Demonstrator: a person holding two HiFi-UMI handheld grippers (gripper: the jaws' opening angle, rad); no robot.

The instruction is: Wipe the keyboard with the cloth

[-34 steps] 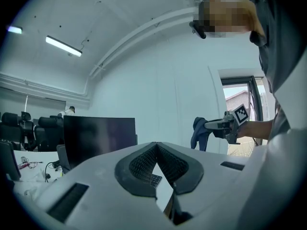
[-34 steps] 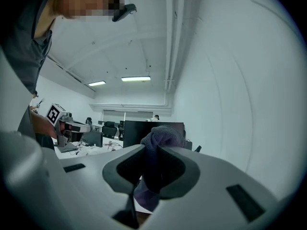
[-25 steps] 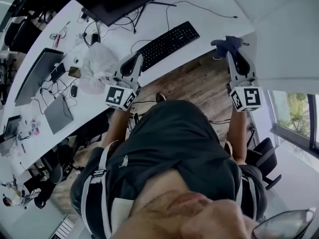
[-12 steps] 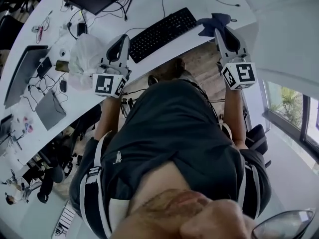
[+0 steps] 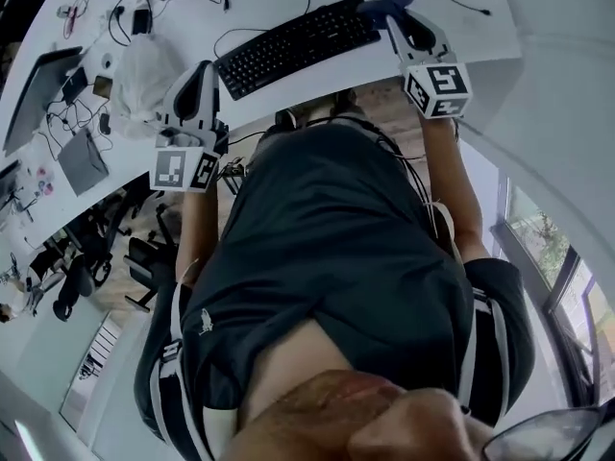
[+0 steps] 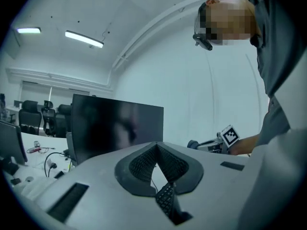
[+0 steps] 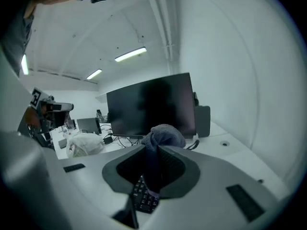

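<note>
On the tabletop: keyboard lies in front of a dark monitor.
Right claw: pinching the cloth, which bunches above its tips.
Cloth position: at the keyboard's right end; contact unclear.
Left claw: pressed together, empty, near the keyboard's left end.

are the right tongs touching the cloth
Touching. The right gripper view shows the right tongs shut on the cloth, with the fabric pinched between both jaws and bunched above their tips.
</note>
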